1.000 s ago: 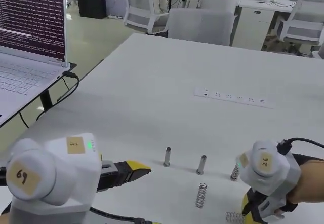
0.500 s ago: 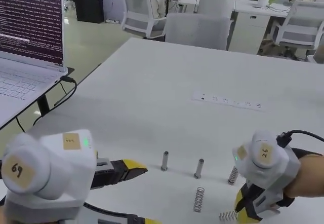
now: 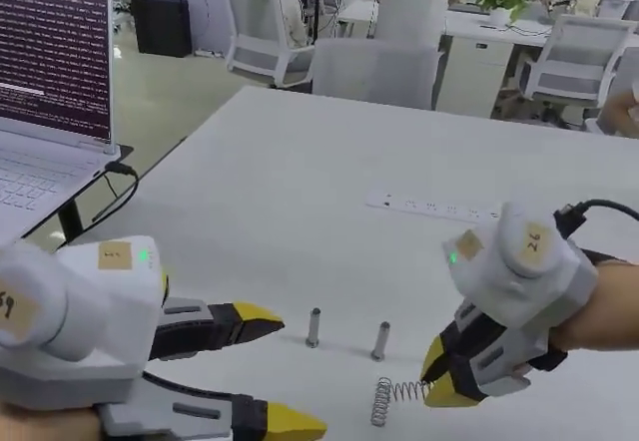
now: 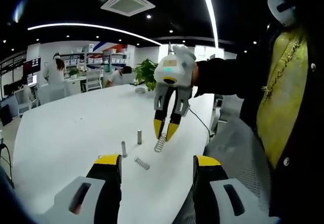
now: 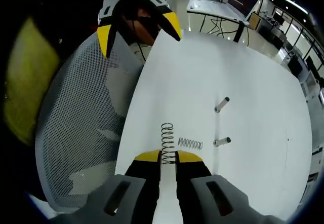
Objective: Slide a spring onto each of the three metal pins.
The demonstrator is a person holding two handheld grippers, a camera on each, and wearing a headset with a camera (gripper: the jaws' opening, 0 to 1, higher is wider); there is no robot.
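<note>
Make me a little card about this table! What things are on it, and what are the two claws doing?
Surface: white table
Pins: two short metal pins, standing upright, both bare
Held: thin metal coil spring, pinched at one end by the right claw
Loose: second metal coil spring, lying on the table beside the held one
Other hand: left claw, open, holding nothing
Further back: white power strip
Beside the table: open laptop
</note>
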